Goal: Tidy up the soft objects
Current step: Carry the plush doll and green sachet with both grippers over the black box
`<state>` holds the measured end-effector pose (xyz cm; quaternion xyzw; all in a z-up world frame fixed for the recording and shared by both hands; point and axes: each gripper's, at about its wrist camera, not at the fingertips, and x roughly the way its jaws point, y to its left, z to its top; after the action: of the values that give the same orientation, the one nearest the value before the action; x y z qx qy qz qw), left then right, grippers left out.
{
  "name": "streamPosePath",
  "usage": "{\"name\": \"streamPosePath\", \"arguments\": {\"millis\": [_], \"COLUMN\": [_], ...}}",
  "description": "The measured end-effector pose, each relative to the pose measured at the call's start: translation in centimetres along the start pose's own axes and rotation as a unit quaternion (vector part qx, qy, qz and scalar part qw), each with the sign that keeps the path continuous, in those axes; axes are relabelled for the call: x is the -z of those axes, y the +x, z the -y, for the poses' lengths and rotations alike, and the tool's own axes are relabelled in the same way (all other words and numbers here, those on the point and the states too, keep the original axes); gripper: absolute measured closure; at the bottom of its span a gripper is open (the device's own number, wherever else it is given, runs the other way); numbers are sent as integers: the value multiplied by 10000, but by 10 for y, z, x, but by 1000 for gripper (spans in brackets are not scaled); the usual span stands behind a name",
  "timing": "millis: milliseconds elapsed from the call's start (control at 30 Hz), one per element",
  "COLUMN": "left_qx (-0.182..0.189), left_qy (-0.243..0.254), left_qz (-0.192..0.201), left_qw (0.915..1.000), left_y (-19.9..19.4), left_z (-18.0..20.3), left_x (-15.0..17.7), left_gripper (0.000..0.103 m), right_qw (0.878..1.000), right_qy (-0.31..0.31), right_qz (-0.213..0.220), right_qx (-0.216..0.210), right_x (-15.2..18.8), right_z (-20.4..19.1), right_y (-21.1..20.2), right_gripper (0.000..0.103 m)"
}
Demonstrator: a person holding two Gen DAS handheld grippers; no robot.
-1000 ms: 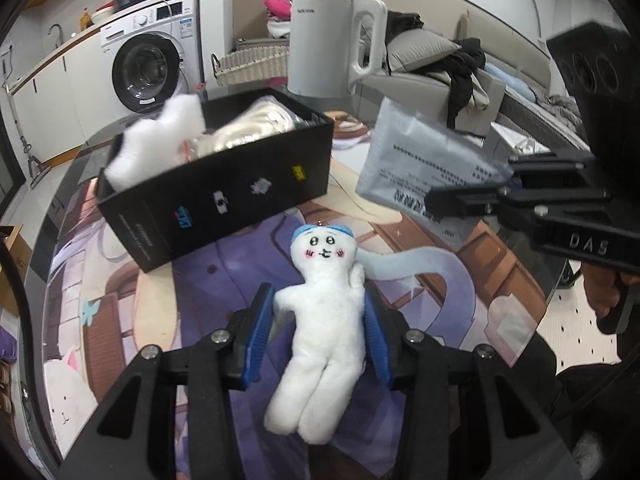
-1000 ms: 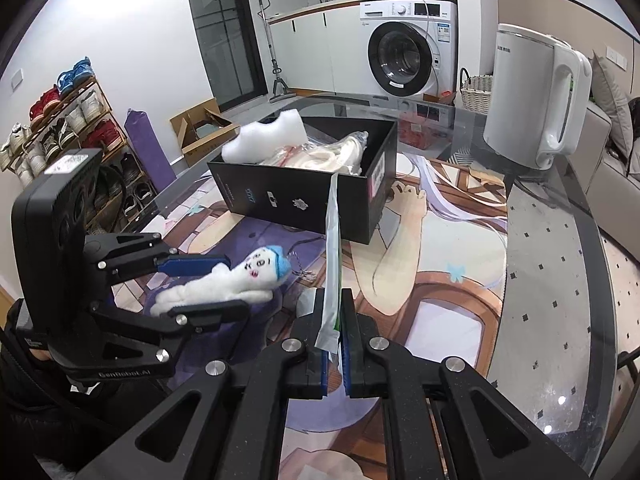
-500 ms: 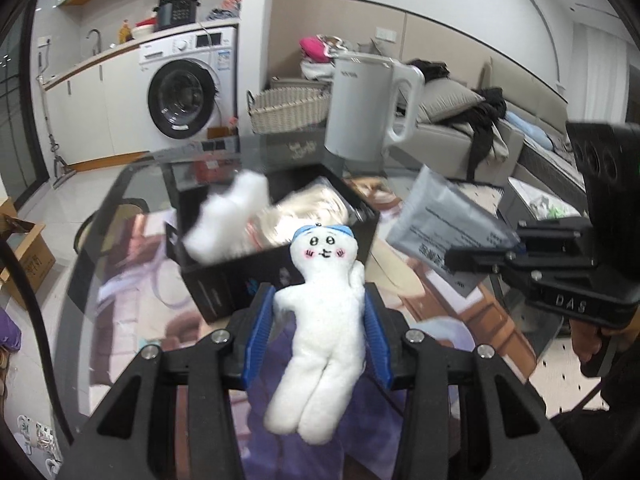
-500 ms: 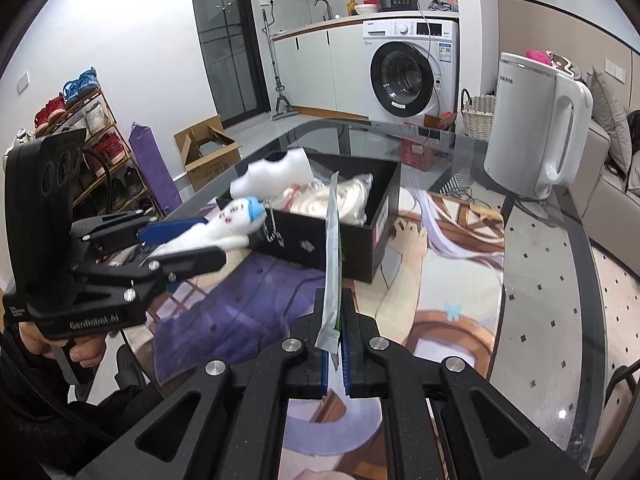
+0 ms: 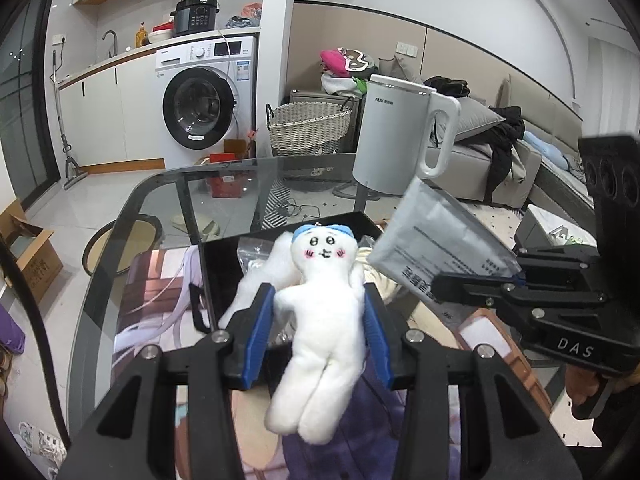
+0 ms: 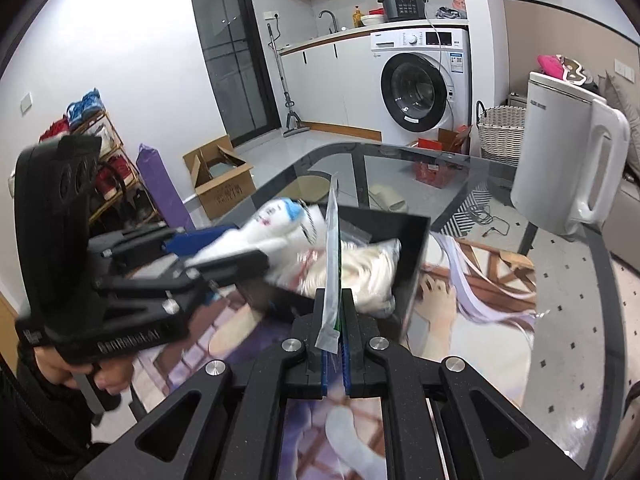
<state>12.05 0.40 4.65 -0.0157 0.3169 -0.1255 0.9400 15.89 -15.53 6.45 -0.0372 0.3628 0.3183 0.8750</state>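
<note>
My left gripper [image 5: 318, 296] is shut on a white plush doll [image 5: 320, 320] with a blue cap, gripped at its waist, legs dangling. The doll hangs over the near left part of the open black box [image 5: 224, 264]. My right gripper [image 6: 334, 300] is shut on the lower edge of a flat grey plastic packet [image 6: 332, 248], held upright and edge-on above the box's [image 6: 416, 248] near side. In the left wrist view the packet [image 5: 436, 244] hovers at the right, over the box. Inside the box lie a white plush toy [image 5: 256, 280] and a bagged cream item [image 6: 368, 276].
The box sits on a printed mat [image 6: 480, 312] on a glass table [image 6: 600, 320]. A tall white kettle [image 5: 396, 136] stands behind the box at the right. Beyond the table edge are a wicker basket [image 5: 308, 128], a washing machine [image 5: 200, 108] and a cardboard box [image 6: 224, 184] on the floor.
Both grippers have risen and moved forward to the box, each still holding its item. The doll went from above the mat to over the box; the packet now hangs over the box too.
</note>
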Motion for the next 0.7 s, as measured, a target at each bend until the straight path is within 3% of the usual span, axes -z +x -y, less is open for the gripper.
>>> {"name": "streamPosePath", "arguments": {"millis": [333,700], "left_qx": [47,-289], "left_qy": [146,253], "left_qz": [-173,-190], "left_qw": [9997,9991], "left_y": [37,54], "left_z": [-1,-7], "left_x": [-10,-13], "left_gripper": [60,60], "right_qw": [9997,9977], "right_qy": [235,551], "right_qz": [0,-178], "right_qx": [-44,-354], "right_x": [-33,-35], "right_z": [15,25], "right_y": [38,64], "right_gripper": [98,98]}}
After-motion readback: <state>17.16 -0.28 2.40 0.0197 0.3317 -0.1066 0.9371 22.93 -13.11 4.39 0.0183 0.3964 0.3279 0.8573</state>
